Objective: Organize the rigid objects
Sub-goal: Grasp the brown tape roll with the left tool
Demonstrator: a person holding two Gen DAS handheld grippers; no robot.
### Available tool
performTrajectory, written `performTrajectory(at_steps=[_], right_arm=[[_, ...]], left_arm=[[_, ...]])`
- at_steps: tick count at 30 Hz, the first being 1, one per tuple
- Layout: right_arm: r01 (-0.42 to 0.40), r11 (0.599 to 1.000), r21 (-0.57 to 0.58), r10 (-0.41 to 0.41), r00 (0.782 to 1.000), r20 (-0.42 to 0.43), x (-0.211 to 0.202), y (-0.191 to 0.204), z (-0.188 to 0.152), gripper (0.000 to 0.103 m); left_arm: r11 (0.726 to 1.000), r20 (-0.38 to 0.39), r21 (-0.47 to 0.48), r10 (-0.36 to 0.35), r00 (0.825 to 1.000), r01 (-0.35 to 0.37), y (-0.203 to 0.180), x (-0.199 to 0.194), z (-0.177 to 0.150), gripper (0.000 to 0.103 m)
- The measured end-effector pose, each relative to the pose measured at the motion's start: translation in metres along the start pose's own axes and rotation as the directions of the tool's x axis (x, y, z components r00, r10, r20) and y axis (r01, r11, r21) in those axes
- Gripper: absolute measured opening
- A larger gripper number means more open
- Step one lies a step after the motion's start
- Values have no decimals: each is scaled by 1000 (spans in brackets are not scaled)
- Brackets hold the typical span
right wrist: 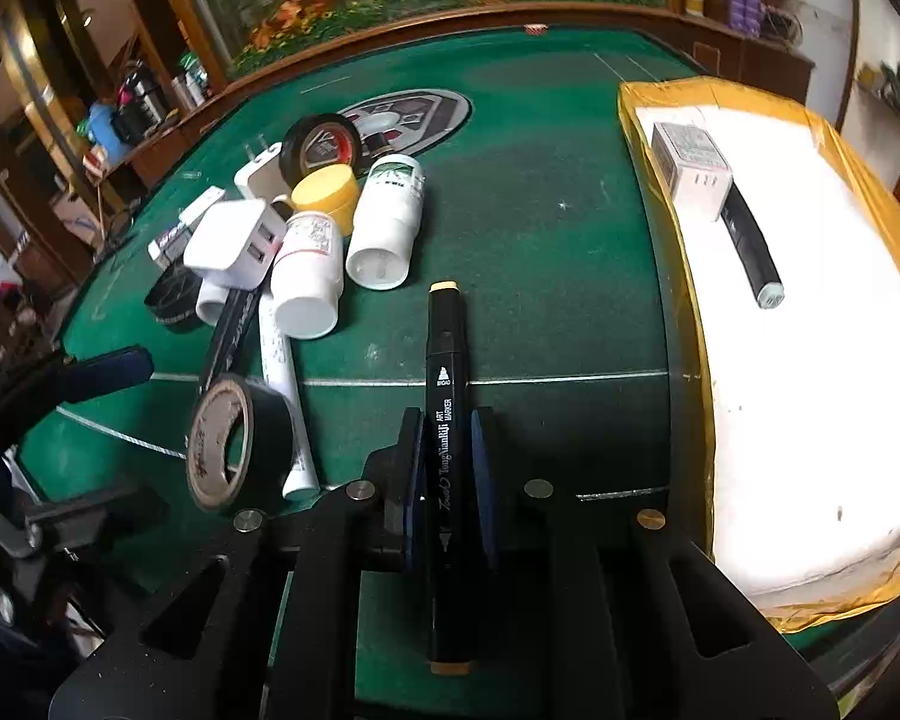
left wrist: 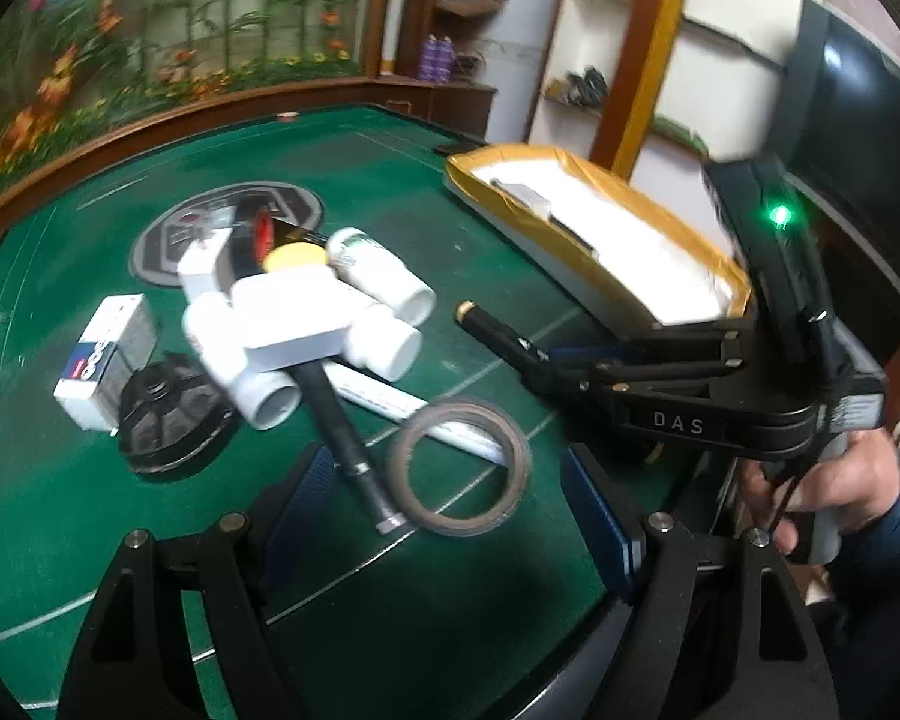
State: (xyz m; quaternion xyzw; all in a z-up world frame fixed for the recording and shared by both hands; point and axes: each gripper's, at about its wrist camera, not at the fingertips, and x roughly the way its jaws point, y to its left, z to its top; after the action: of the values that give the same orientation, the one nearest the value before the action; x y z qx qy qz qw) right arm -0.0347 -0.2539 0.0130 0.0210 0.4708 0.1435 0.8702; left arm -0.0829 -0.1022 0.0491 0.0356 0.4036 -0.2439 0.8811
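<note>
Right wrist view: the right gripper point(right wrist: 448, 468) is clenched on a black art marker point(right wrist: 447, 396), its 2 blue pads pressing the barrel from either side. The marker runs straight along the fingers, its tan tip pointing away over the green table point(right wrist: 546, 228), and its rear end sticks back past the pads. Taking the yellow-rimmed white tray point(right wrist: 810, 360) as landmark: the held marker is just left of the tray's near edge, apart from it. Inside the tray, toward its far end, a small white box point(right wrist: 690, 171) lies touching another black marker point(right wrist: 750, 246) that slants toward the tray's middle.

Well left of the tray sits a heap: 2 white bottles point(right wrist: 384, 222) lying on their sides, a yellow cap point(right wrist: 325, 191), a white USB charger point(right wrist: 237, 243), a black tape roll point(right wrist: 324, 144) at the far side, and a white tube point(right wrist: 282, 384). Nearest the camera, a second black tape roll point(right wrist: 240, 441) stands on edge, leaning against the tube.

Left wrist view: the left gripper point(left wrist: 450, 516) is released, its jaws wide with nothing between them, above a tape ring point(left wrist: 462, 468) and a black pen point(left wrist: 342, 426) on the felt. The heap is left of the tray point(left wrist: 600, 240). A hand point(left wrist: 834, 474) grips the right tool's handle near the tray's close corner.
</note>
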Motion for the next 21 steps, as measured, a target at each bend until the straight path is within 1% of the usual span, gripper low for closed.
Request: performTrajectory(at_steps=[2,5,9,13,15,16,19,21], right_arm=[[10,1000,-6,-10,1000,6,-1,1,-2,16],[0,1000,4,0,1000,12,-2,-2,-3,16],[-20,1000,16,20,1000,18,-3,-5,-3,16],[-42,999,30,41,999,24,-3,-9,-4,16],[-49,998,30,48,999,27,-3,-9,-5,16],[-53,998,31,52,998,27,-3,-10,-5,16],[-53,998,26,52,998,25,-3,-9,-5,16],[-46,999,19,46,999,25,-3,-8,-5,16]], left_arm=[[999,-18,40,21,1000,-20,-6,5,0,79],[996,-37,77,56,998,-53,-11,13,2,79],[993,-54,115,46,997,-40,-17,22,7,79],[988,-77,143,65,995,-53,-20,29,6,78],[985,-94,162,76,993,-60,-23,29,2,71],[983,-104,169,91,990,-73,-23,30,0,60],[987,-110,148,78,991,-61,-20,26,-3,60],[989,-108,135,81,991,-66,-18,24,-3,60]])
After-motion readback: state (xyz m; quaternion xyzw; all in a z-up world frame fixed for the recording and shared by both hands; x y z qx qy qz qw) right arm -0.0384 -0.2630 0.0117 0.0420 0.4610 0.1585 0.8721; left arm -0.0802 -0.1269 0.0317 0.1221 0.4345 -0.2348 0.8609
